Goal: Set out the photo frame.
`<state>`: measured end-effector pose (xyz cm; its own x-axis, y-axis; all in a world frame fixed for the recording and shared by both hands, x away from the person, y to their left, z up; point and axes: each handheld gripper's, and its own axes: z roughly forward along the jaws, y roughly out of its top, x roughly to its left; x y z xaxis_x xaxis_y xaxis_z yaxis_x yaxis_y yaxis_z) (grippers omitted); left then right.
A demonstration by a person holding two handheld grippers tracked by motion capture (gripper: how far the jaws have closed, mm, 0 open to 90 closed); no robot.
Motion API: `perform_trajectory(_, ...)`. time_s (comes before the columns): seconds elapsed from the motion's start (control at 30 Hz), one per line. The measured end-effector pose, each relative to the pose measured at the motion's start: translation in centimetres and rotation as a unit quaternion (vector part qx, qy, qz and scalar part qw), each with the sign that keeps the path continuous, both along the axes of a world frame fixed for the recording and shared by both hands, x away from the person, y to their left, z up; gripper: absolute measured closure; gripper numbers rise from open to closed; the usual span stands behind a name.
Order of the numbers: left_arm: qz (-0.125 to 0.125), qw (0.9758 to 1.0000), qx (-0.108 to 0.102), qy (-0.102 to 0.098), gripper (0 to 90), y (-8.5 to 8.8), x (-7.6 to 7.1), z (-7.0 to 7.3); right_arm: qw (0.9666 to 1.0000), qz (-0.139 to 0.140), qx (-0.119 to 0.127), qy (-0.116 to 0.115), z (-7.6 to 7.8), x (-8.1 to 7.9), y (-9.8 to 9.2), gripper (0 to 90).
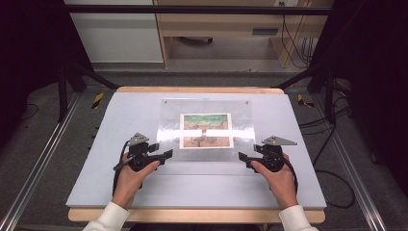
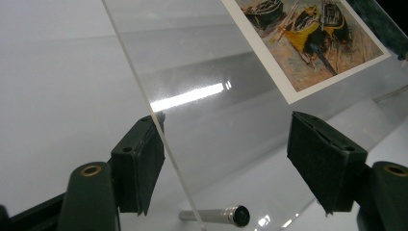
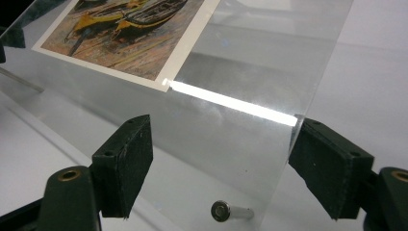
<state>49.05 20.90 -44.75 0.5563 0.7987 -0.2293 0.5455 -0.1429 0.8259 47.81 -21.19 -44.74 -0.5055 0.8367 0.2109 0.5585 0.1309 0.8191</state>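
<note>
2 grippers, left gripper (image 1: 162,153) and right gripper (image 1: 243,158), stand wide open at the near corners of the clear acrylic sheet (image 1: 207,126) on the worktop (image 1: 96,144), gripping nothing. Uneven lifting could slide the postcard (image 1: 206,130) askew.

Both grippers are black. The left gripper (image 1: 164,154) and the right gripper (image 1: 242,157) each carry a grey three-cornered plate on top and trail a black cable back along the wrist toward the table's (image 1: 96,173) near edge. Their jaws are flat, dark rectangular pads with small screw holes and brass-ringed pivots. The person's sleeves are white.
</note>
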Motion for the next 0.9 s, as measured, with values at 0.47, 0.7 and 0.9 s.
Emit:
perform_trajectory(0.47,0.001,0.9999,0.007,-0.012,31.1,0.0,-0.8,0.0,0.9998,0.002,-0.015,-0.014,0.0,-0.9,0.2,24.7)
perform_trajectory(0.7,0.002,0.9999,0.008,-0.014,32.0,0.0,-1.0,0.1,0.9996,0.004,-0.022,-0.019,0.0,-1.1,0.1,26.0)
perform_trajectory(0.9,0.002,0.9998,0.008,-0.016,33.8,0.1,-1.2,0.0,0.9995,0.004,-0.023,-0.021,0.0,-1.4,0.0,28.3)
